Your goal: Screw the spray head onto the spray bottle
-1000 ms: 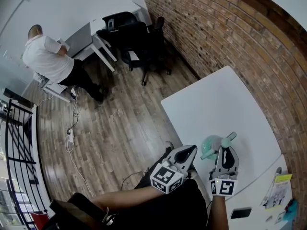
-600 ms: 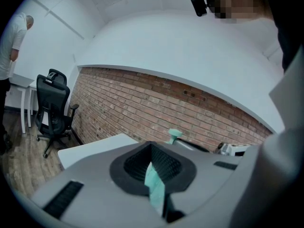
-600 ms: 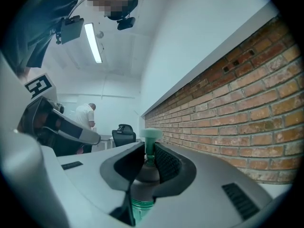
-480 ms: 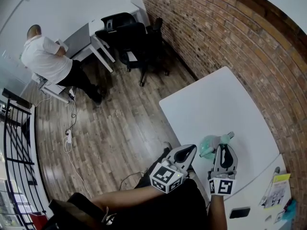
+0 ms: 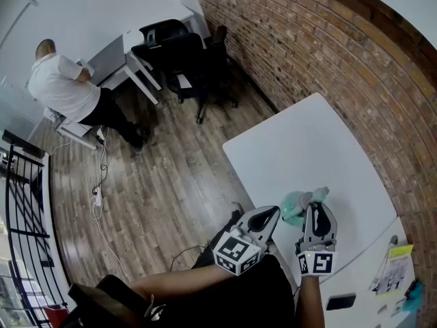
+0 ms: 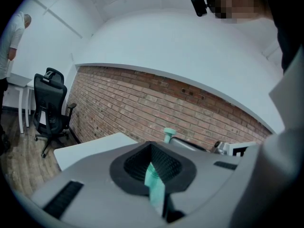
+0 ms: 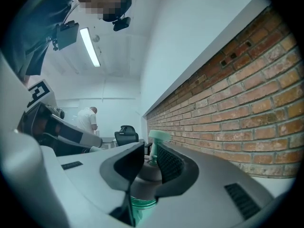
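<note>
Left gripper (image 5: 271, 215): jaws fully together, nipping a thin teal strip (image 6: 154, 186) in their seam. I take the strip for an edge of the translucent teal plastic spray bottle (image 5: 293, 207), though this gripper's view shows too little to be sure.
Right gripper (image 5: 318, 209): jaws a little apart, clamped across the pale grey rounded spray head (image 7: 149, 171). Its teal nozzle (image 7: 159, 137) pokes out beyond the tips, and its ribbed teal collar (image 7: 142, 204) sits below the pads.
Spray bottle: between the two grippers' tips, just off the left gripper's tip and right against the right gripper's load. The white table (image 5: 300, 149) stretches away beyond both tips.
Step in hand: by my reading, seating the collar on the bottle's neck and turning it down. Whether the threads have caught cannot be told.
Doing it well: hold the left gripper dead steady. Line the head's axis up with the neck. Turn by rolling the right gripper, with only a light push. If it binds, back off a part turn so the threads don't cross.
Risk: the left grip is on a thin edge, so the bottle may twist with the head. The right pads sit on a smooth round body and may slip.
</note>
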`<act>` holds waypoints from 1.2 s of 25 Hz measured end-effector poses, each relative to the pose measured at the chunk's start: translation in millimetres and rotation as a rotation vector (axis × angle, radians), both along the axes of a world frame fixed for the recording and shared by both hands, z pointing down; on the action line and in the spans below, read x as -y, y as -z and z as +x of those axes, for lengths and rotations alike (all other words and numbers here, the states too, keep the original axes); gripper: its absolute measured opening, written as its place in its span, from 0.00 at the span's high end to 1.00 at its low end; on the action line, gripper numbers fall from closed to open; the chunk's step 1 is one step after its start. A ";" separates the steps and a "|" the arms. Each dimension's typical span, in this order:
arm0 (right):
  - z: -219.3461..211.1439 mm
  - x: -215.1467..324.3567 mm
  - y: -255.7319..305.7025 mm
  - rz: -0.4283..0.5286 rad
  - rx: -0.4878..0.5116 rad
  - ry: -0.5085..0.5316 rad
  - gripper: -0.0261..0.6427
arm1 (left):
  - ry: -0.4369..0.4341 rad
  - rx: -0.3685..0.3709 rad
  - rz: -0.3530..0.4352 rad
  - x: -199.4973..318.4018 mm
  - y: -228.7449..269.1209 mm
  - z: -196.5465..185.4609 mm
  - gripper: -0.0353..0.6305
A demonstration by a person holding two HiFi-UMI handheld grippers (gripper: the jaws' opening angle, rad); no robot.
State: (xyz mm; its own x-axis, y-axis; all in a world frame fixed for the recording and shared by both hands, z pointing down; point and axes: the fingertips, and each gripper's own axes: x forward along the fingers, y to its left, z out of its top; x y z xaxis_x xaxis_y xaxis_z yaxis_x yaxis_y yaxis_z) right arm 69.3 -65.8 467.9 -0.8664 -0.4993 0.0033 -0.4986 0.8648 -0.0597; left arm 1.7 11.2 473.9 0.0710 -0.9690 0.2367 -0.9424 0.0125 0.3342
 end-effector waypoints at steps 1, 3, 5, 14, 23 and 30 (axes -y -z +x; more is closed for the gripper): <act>-0.1 1.0 0.0 -0.005 0.001 0.001 0.86 | 0.001 0.001 -0.001 0.6 -0.1 -0.1 0.95; 0.3 4.0 -0.3 -0.017 0.007 -0.003 0.86 | 0.004 0.002 -0.003 1.9 -0.3 -1.4 0.95; 1.9 6.6 -0.7 -0.024 0.009 -0.008 0.89 | 0.007 0.001 -0.003 3.1 0.0 -1.9 0.95; 0.5 7.3 -0.7 -0.039 0.018 0.005 0.91 | -0.001 0.005 0.003 5.6 1.6 -1.8 0.95; -2.2 8.8 -1.4 -0.100 0.019 0.046 0.91 | -0.007 -0.005 0.000 3.8 0.2 -1.9 0.95; -2.2 11.6 -3.9 -0.166 0.017 0.030 0.88 | -0.003 -0.017 0.002 3.4 -1.8 -0.7 0.95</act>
State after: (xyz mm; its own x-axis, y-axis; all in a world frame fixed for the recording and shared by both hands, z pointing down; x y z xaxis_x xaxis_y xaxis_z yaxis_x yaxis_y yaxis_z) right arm 67.1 -77.4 471.8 -0.8814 -0.4674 0.0684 -0.4706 0.8567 -0.2110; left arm 1.0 7.8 475.6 0.0785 -0.9692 0.2335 -0.9365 0.0086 0.3505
